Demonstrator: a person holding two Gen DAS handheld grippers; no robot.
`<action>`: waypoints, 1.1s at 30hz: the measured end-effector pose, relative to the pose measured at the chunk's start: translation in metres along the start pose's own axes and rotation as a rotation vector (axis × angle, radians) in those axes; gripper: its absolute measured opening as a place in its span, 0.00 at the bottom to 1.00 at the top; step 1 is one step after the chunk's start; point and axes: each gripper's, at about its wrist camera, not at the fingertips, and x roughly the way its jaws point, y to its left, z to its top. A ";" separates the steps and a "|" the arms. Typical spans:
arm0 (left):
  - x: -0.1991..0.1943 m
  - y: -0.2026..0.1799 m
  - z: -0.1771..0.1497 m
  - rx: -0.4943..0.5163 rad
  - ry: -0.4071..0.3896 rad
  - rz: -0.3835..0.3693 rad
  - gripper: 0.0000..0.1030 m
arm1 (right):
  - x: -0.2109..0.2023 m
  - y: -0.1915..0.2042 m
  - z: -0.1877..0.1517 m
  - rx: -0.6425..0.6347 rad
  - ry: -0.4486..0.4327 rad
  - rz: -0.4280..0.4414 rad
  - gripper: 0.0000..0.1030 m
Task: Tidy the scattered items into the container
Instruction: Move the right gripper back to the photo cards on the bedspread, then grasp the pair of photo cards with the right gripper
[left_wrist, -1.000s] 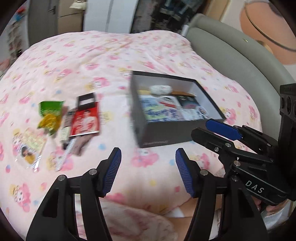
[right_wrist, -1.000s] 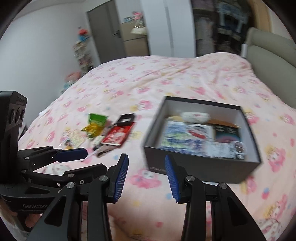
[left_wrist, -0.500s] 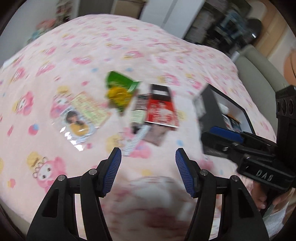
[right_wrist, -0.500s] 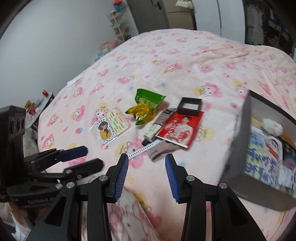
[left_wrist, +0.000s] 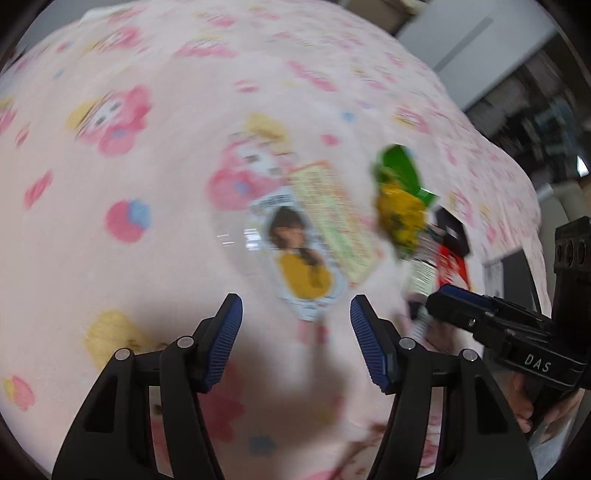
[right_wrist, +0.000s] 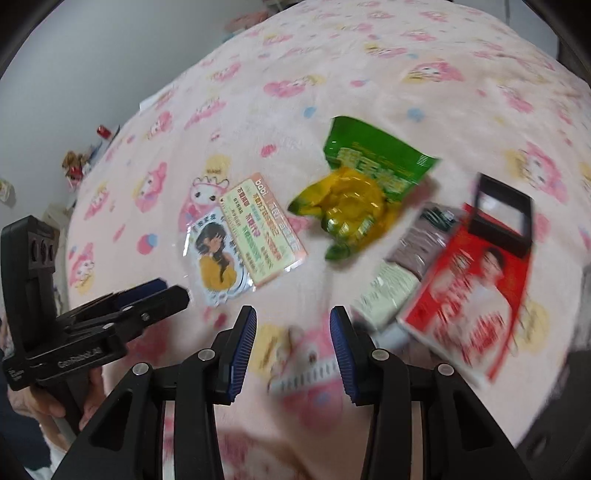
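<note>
Item: sticker card (left_wrist: 314, 236) on bed, my left gripper (left_wrist: 295, 332) open, empty above it; I pinch one edge flat.

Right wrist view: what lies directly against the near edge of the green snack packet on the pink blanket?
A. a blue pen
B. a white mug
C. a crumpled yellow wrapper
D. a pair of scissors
C. A crumpled yellow wrapper sits bunched against the near edge of the green snack packet, beside the cartoon-girl card; no scissors, mug or pen shows on the pink blanket.
</note>
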 end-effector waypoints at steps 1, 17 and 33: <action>0.003 0.006 0.000 -0.019 -0.002 -0.003 0.60 | 0.009 0.000 0.007 -0.004 0.009 0.006 0.36; 0.033 0.011 0.019 -0.069 0.012 -0.118 0.32 | 0.064 -0.022 0.038 0.089 0.083 0.208 0.25; -0.046 -0.062 -0.015 0.103 -0.041 -0.231 0.18 | -0.029 -0.005 -0.007 0.077 -0.074 0.198 0.25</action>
